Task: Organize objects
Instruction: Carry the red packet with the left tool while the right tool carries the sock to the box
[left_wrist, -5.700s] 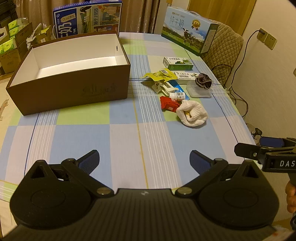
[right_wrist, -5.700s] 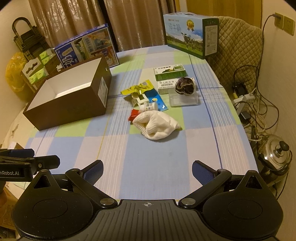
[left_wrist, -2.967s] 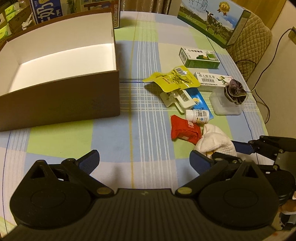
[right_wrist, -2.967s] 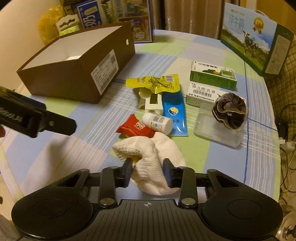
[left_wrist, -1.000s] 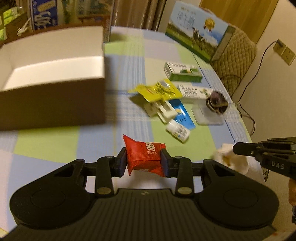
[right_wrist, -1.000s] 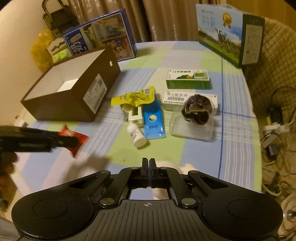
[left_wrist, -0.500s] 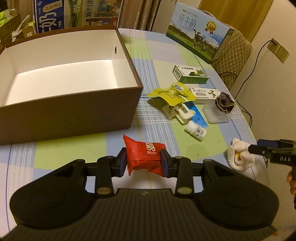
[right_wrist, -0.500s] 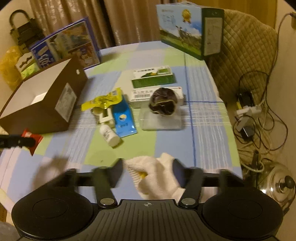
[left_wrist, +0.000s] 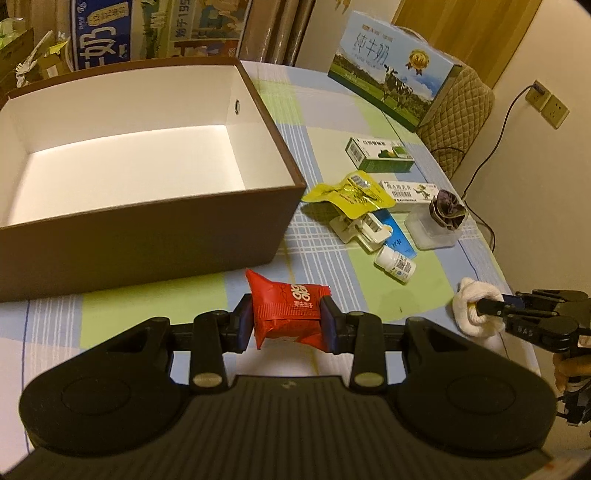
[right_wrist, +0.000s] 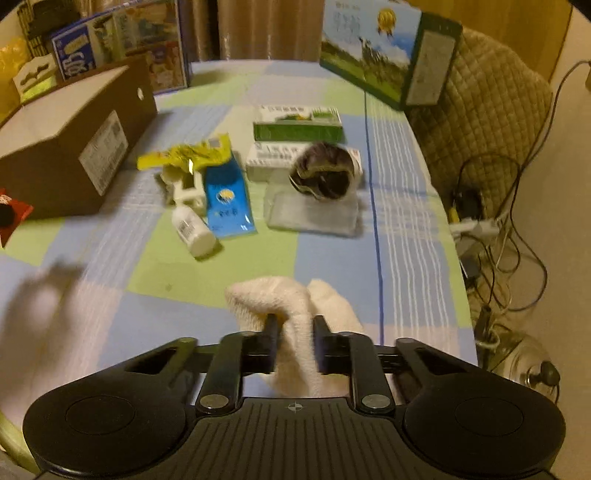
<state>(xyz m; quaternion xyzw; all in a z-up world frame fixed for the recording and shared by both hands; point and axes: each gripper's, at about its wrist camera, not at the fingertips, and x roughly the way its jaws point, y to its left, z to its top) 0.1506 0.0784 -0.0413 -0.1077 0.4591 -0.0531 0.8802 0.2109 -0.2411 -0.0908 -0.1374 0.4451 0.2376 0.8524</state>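
— Both claws are loaded, look. The left gripper (left_wrist: 287, 324) is clamped on the red snack packet (left_wrist: 286, 314), held just short of the near wall of the brown box (left_wrist: 147, 229), which sits toward the tabletop's far left corner.

— And the right gripper (right_wrist: 294, 345)?

— Closed on the white sock (right_wrist: 295, 321), pinching one fold of it near the tabletop's near right edge. The rest of the sock bulges out around the fingers.

— What worries you?

— The packet first. It's a puffy foil pillow squeezed across its middle; if the jaws bear on slick film, it could squirt out before it clears the box wall. And I'd guess the claw needs more height, or the packet's lower corner will catch on the rim.

— The sock?

— Only a fold is caught. Swing it fast and the loose part may drag across the small white bottle (right_wrist: 192, 230) or the blue sachet (right_wrist: 227, 201) lying mid-table, and that bottle, on its side, will roll.

— Anything else?

— Both claws heading for one box. Going in together, the two could knock each other at the opening.
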